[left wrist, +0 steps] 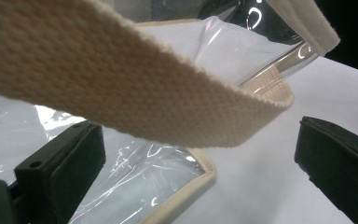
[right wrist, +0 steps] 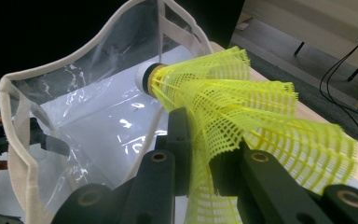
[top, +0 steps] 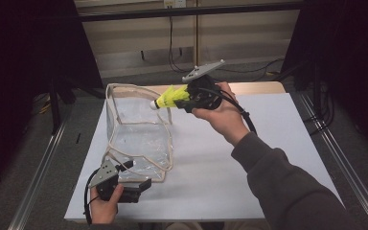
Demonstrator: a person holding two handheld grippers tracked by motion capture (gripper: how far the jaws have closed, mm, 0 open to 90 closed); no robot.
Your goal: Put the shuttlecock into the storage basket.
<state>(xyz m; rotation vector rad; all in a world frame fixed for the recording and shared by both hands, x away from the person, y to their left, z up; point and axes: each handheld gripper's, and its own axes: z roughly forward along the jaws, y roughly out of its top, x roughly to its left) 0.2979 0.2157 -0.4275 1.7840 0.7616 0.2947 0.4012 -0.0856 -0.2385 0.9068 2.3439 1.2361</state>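
A white sheet (top: 268, 143) covers the wooden table (top: 258, 87) in front of me, with dark curtains at both sides and a pale wall with cables behind. On the sheet stands a clear plastic bag (top: 139, 134) edged in cream webbing, its mouth open upward.

My right gripper (top: 186, 101) is raised above the table at the far right corner of the bag's rim. Its jaws are closed on the skirt of a yellow mesh shuttlecock (top: 170, 98), pinching the netting flat between them. In the right gripper view the shuttlecock (right wrist: 242, 107) fans out over the jaws, and its white cork tip (right wrist: 144, 74) points toward the bag (right wrist: 93, 121), just at the open mouth, above the rim.

My left gripper (top: 141, 175) sits low at the near edge of the sheet, just beside the bag's near bottom corner. Its jaws stand wide apart and grip nothing. In the left gripper view a cream webbing strap (left wrist: 121, 88) of the bag crosses above and between the jaws, and the bag's trimmed lower edge (left wrist: 200, 177) lies on the sheet between them; I cannot tell whether either jaw touches the plastic.
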